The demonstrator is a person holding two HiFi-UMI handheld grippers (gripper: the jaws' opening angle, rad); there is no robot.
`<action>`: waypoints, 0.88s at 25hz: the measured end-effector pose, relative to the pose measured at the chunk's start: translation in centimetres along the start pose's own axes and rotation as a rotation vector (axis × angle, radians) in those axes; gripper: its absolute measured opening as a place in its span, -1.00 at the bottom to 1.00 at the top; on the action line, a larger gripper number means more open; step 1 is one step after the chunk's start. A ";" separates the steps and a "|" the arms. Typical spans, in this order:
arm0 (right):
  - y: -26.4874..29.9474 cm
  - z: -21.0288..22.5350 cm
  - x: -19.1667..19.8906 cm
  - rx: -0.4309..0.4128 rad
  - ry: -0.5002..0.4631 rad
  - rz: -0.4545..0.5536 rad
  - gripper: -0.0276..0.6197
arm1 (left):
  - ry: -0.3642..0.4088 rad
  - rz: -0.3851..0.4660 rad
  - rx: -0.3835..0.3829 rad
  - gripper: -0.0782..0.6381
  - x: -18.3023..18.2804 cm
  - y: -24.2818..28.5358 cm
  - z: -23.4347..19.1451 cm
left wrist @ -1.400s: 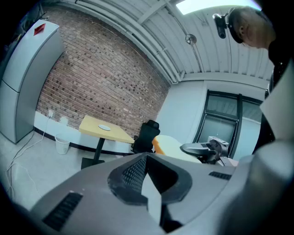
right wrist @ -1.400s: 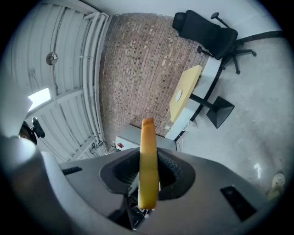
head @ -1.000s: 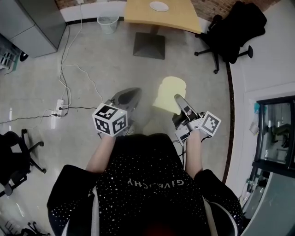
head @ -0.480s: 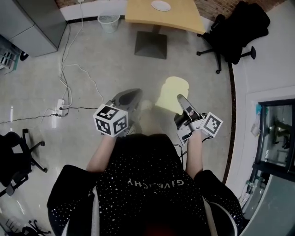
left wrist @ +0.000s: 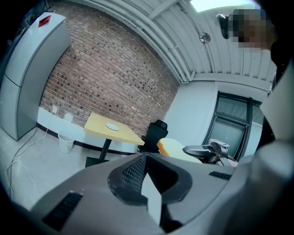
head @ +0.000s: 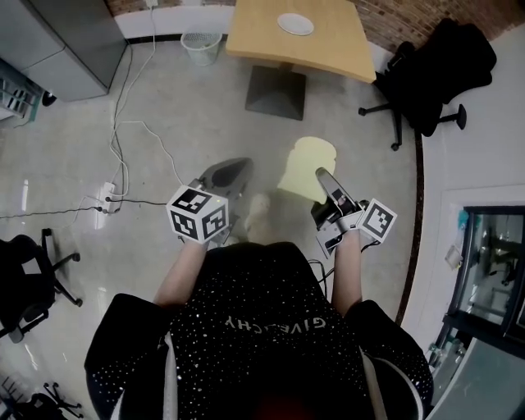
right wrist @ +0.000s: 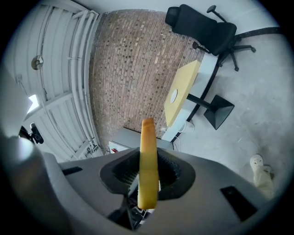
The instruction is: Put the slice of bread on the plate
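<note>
**Change.** Over the last second the worktop (head: 328,45) and the plate (head: 295,23) on it have come further into the head view. Both tongs have kept their place ahead of the body. The person appears to be carrying the load across the floor toward the worktop. Judged stage: transport, with placement not yet begun.

**Right tongs** (head: 321,174). Clenched on the slice of bread (head: 305,168), gripped by one edge, with the rest projecting forward over the floor. The bread is well apart from the plate.

**Left tongs** (head: 234,168). Jaws together, nothing between them.

**Surroundings.**
- A black chair (head: 447,61) stands just beside the right end of the worktop.
- A bin (head: 201,45) stands by the wall at its left.
- Cables (head: 131,123) run over the floor on the left.

**Obstructions.** Nothing lies on the floor between the person and the worktop's base (head: 276,92). The chair is the nearest obstacle and stands right of the straight path. The plate sits back from the near edge, so a reach over that edge is likely needed.
</note>
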State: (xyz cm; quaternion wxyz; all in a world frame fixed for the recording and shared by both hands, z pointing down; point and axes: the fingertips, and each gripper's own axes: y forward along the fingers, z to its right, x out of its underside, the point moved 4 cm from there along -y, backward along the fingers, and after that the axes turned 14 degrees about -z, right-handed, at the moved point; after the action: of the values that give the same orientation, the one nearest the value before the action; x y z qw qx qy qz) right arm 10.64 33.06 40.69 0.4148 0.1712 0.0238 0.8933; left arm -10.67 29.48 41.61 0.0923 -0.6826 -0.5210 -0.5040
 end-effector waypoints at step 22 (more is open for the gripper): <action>7.0 4.4 -17.7 -0.037 0.000 -0.046 -0.61 | -0.033 0.054 -0.069 -0.76 -10.1 11.3 -7.5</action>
State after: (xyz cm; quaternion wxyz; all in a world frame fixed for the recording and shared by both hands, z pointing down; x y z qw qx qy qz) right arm 17.50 14.81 41.10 0.4384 0.1630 0.0109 0.8838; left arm -5.48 13.38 41.82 0.0738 -0.7075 -0.4860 -0.5078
